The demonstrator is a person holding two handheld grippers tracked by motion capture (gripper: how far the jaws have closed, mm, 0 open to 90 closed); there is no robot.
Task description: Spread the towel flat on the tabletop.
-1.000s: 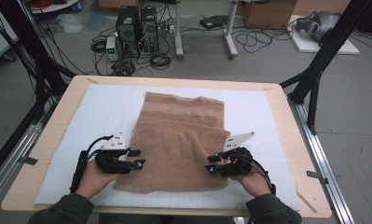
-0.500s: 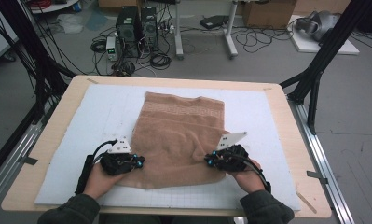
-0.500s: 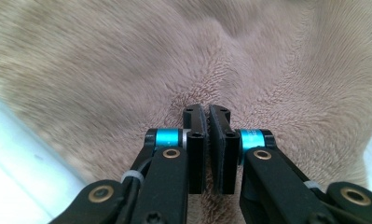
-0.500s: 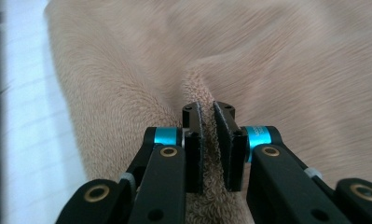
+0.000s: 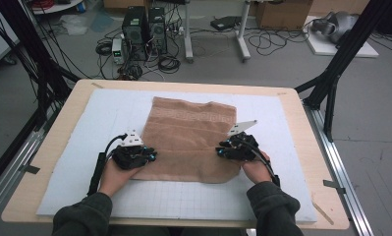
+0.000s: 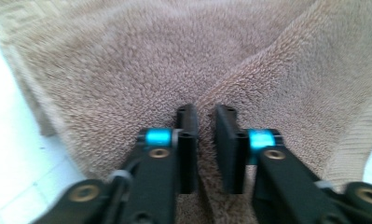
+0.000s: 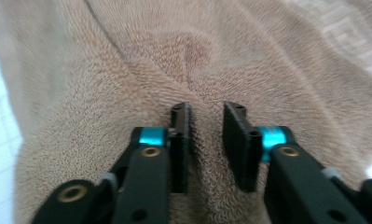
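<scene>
Now, towel: a tan terry towel (image 5: 191,135) lies about mid-desk on the white mat (image 5: 110,113); its patterned band (image 5: 193,112) runs along the far edge; the near edge is rounded and bunched rather than square

Desk: the wooden desk (image 5: 75,98) carries nothing besides the mat and the towel

Left tool: the left tool (image 5: 152,156) sits low at the towel's near left edge; from its own camera (image 6: 206,112) the jaws stand a narrow gap apart with a ridge of pile rising between them; they have just been opening; the pads look slack on the cloth, not pinching it

Right tool: the right tool (image 5: 219,151) sits at the near right edge, level with the other; its own camera (image 7: 207,109) shows a slightly wider gap, a soft wrinkle of towel between the jaws, pads clear of it; these jaws too have just been opening

Layers: beside the left tool a flap edge crosses the cloth on a slant, so at least part of the towel lies doubled

Done, as I judge it: one fold of the near part looks laid down and let go

Left to do, as I judge it: square the near edge, smooth the wrinkles by both tools, then any further folds; the towel is not yet a neat packet
</scene>
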